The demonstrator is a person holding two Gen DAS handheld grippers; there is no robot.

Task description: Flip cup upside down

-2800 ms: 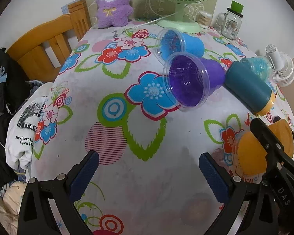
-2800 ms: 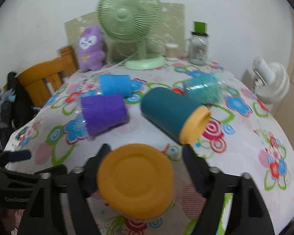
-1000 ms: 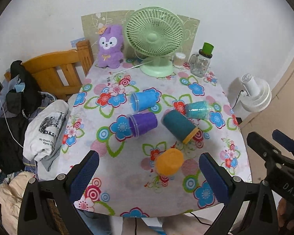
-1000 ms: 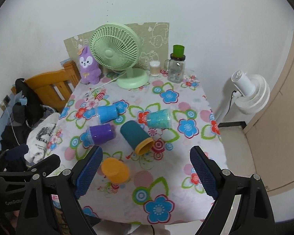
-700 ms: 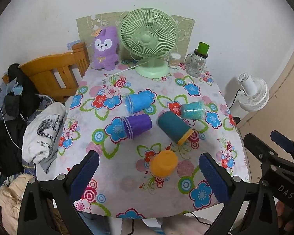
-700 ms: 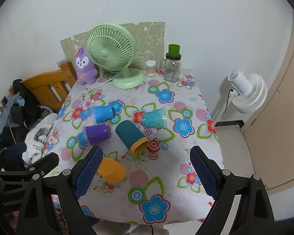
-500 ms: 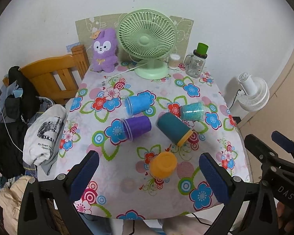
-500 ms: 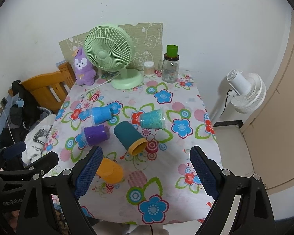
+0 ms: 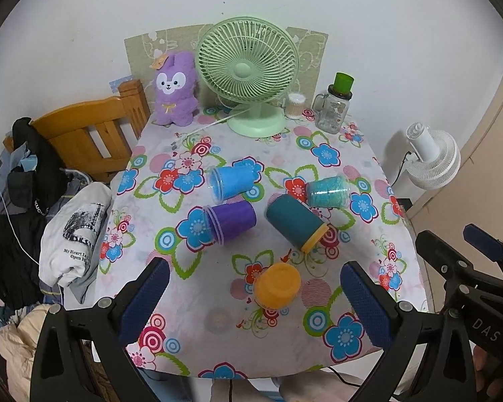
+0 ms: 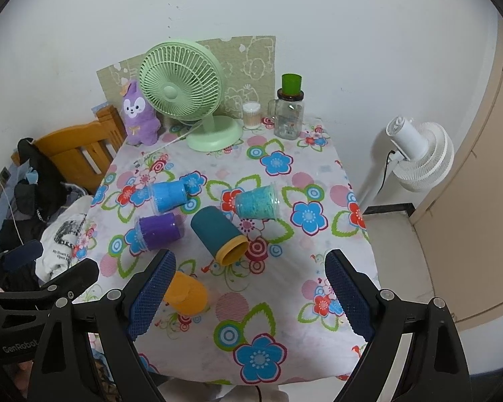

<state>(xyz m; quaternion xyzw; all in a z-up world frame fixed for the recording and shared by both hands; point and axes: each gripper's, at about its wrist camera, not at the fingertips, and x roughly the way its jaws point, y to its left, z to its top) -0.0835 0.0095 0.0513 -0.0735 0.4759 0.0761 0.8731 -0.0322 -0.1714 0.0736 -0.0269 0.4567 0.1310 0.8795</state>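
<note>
An orange cup (image 9: 277, 284) stands upside down near the table's front edge; it also shows in the right wrist view (image 10: 185, 294). A purple cup (image 9: 232, 218), a blue cup (image 9: 230, 182), a dark teal cup with an orange rim (image 9: 295, 223) and a light teal cup (image 9: 328, 191) lie on their sides mid-table. My left gripper (image 9: 254, 305) is open and empty, held high above the front edge. My right gripper (image 10: 249, 298) is open and empty, also well above the table.
The table has a floral cloth (image 9: 322, 154). At its back stand a green fan (image 9: 248, 70), a purple plush toy (image 9: 174, 88) and a glass jar with a green lid (image 9: 335, 107). A wooden chair (image 9: 87, 134) with clothes is left; a white floor fan (image 9: 432, 157) is right.
Both grippers have drawn back and up from the table. The right gripper, earlier around the orange cup, is now apart from it. The orange cup stands upside down alone.
</note>
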